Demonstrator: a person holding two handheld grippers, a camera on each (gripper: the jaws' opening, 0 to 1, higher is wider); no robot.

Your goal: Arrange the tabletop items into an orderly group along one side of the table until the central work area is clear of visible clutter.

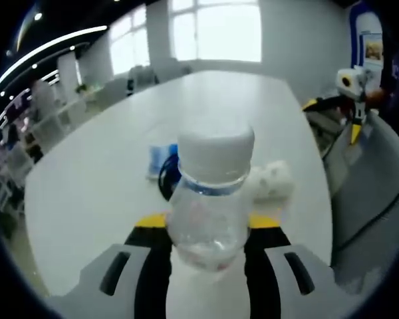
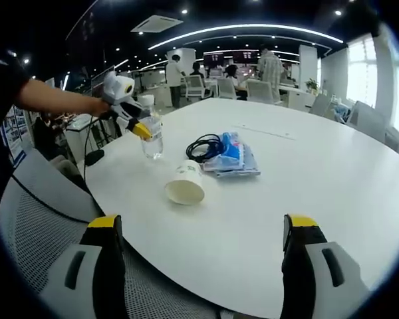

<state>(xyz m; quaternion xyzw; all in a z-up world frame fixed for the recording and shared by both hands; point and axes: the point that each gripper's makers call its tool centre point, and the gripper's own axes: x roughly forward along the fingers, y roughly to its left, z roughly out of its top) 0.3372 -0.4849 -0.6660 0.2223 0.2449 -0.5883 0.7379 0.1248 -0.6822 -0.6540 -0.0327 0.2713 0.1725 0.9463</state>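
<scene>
Room: open office, ceiling light strips, windows along one side, people standing and seated at 12 o'clock in the right gripper view.
Surface point(image 2: 306, 179): large white rounded top, mostly bare; items bunched toward its near-left part, at 10 to 11 o'clock in the right gripper view.
Chair point(image 2: 40, 219): grey mesh seat at the edge of the surface, 8 o'clock in the right gripper view.
Left tongs point(image 1: 206, 249): pinching a clear water bottle point(image 1: 209, 199) by its body, white cap toward the camera; bottle upright with its base at the surface near the edge, seen at 10 o'clock in the right gripper view.
Right tongs point(image 2: 203, 249): spread wide, nothing between them, held over the near edge of the surface at 6 o'clock.
Blue packet point(image 2: 231, 156): lying flat just beside the cable, right of the bottle.
Black cable point(image 2: 205, 146): coiled, touching the packet.
Paper cup point(image 2: 185, 185): on its side, mouth toward the camera, near the packet.
Step, judged: placing the bottle along the near side.
Advice: keep bottle vertical, set base fully flat before releasing, leave clear of the edge; then bring cup upright beside it with the free tongs.
Risk: light bottle may topple if released while tilted.
</scene>
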